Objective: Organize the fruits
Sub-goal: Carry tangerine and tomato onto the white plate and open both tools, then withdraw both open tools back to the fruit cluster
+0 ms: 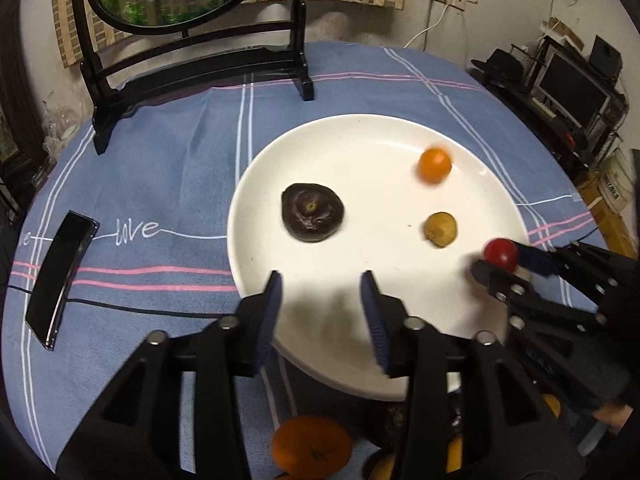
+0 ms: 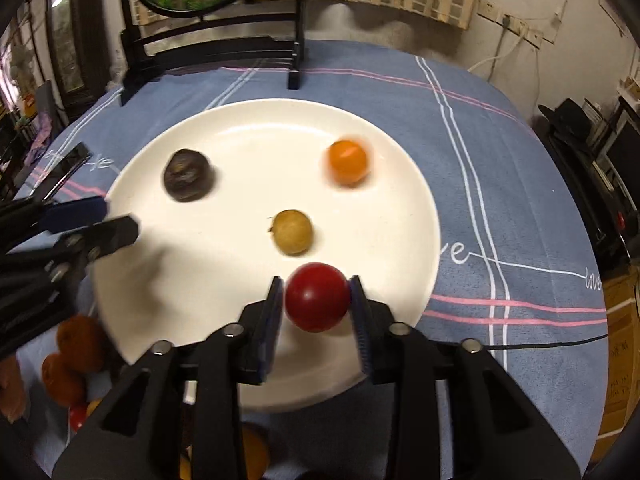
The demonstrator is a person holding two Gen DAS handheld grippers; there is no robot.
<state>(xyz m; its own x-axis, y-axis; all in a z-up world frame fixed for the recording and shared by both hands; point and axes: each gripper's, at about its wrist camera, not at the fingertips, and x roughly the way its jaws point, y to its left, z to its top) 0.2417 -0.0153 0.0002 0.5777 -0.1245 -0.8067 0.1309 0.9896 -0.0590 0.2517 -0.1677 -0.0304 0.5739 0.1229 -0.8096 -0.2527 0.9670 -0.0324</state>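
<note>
Two claws, both mine, both over the white plate (image 2: 400,184) on the blue tablecloth (image 1: 168,168).

Left claw (image 1: 322,280): jaws apart, nothing between them, just bare plate at the near rim.

Right claw (image 2: 316,282): red fruit (image 2: 317,297) sits between the blue pads (image 2: 275,312). There's a thin gap on the left pad side and the right side looks touching; I can't tell if it's a real grip. In the left camera the same fruit sits at the fingertips over the plate's right edge.

On the plate: dark wrinkled fruit (image 1: 313,213) left of centre, orange fruit (image 1: 435,165) on the far right, motion-blurred, and yellow-brown fruit (image 1: 440,229) just behind the red one.

More fruit (image 1: 312,446) is piled off the plate near me. Phone (image 1: 60,278) lies flat at left, well apart from the plate.
</note>
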